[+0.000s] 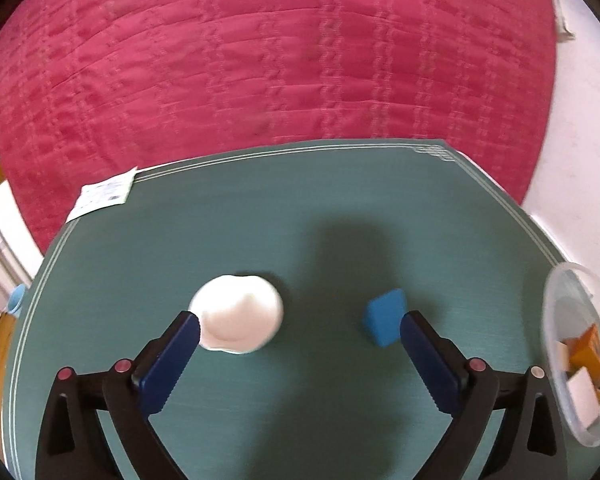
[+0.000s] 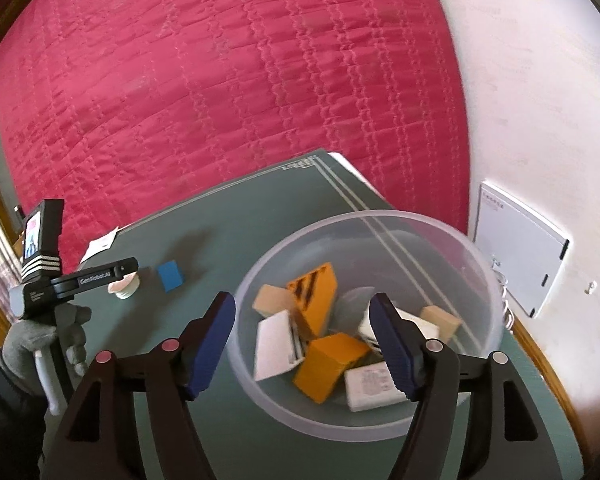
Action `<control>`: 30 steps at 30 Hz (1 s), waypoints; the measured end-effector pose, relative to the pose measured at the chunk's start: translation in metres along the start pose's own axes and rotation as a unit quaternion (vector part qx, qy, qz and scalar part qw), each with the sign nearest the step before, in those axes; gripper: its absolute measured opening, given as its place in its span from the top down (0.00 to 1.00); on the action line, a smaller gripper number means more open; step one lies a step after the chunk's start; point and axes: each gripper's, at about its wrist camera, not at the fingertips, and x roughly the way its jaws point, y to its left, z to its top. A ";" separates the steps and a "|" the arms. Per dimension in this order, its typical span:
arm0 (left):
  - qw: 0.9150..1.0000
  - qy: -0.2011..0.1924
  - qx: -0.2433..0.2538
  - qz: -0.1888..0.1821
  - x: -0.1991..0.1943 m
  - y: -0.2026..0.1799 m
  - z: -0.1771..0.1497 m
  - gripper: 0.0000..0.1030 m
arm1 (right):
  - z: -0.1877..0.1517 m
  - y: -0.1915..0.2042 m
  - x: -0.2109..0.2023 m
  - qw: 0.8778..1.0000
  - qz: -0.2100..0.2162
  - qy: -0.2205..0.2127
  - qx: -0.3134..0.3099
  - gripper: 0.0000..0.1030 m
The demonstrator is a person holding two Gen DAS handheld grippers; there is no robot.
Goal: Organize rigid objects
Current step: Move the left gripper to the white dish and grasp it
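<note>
A white round lid-like object (image 1: 238,314) and a blue block (image 1: 384,316) lie on the green mat (image 1: 300,240). My left gripper (image 1: 300,322) is open and empty above the mat, its fingertips just short of both objects. A clear plastic bowl (image 2: 476,276) holds several orange, white and tan blocks. My right gripper (image 2: 303,308) is open and empty over the bowl. The blue block (image 2: 170,275) and the white object (image 2: 124,289) also show in the right wrist view, with the left gripper's body (image 2: 60,280) over them.
A pink quilted bedspread (image 1: 260,60) lies beyond the mat. A white paper label (image 1: 104,196) sits at the mat's far left corner. The bowl's rim (image 1: 552,312) stands at the right edge. A white box (image 2: 520,248) stands against the wall on the right.
</note>
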 end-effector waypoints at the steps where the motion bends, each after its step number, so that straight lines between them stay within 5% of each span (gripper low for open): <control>1: 1.000 0.000 -0.002 0.005 0.001 0.005 0.000 0.01 | 0.001 0.002 0.001 1.000 0.003 0.001 -0.001 0.31; 11: 0.998 0.026 -0.046 0.041 0.032 0.046 -0.007 0.01 | 0.003 0.022 0.010 1.000 0.020 0.013 -0.012 0.31; 30: 0.997 0.050 -0.037 0.034 0.062 0.045 -0.003 0.03 | 0.007 0.064 0.032 0.998 0.030 0.030 -0.039 0.30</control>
